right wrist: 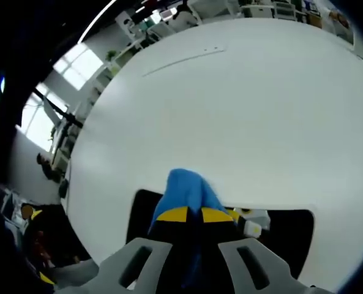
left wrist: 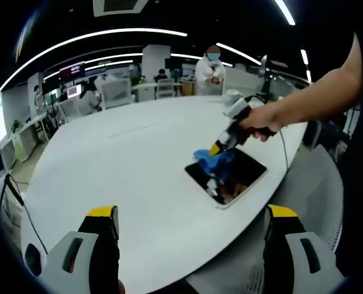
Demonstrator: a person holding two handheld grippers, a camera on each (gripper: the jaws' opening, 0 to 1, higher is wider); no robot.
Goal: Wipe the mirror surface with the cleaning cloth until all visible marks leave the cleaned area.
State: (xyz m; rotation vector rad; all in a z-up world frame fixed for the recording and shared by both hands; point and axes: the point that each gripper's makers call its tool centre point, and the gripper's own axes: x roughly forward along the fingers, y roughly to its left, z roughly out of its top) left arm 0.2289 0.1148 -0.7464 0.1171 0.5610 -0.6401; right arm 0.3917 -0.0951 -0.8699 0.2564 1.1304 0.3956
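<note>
Wiping was under way: the right gripper (right wrist: 188, 215) had its yellow-tipped jaws pinched tight on the blue cleaning cloth (right wrist: 187, 187), a fold of it bunched up just ahead of the tips. Below it lay the mirror (right wrist: 291, 236), dark and flat on the white table (right wrist: 230, 110), sitting near the table's edge. From the left gripper view, the same cloth (left wrist: 213, 160) was pressed onto the mirror's (left wrist: 239, 174) far corner, the person's hand (left wrist: 261, 119) steering from above.

The left gripper (left wrist: 192, 217) hung wide open, holding nothing, well back from the mirror.

The risk, as I judged it: nothing pinned that mirror down. A hard push toward the rim could have slid it along the smooth top, maybe off the edge. And with so little cloth beyond the jaws, a steep tilt could have dragged the hard tips across the glass. Whether marks remained was too small to tell.
</note>
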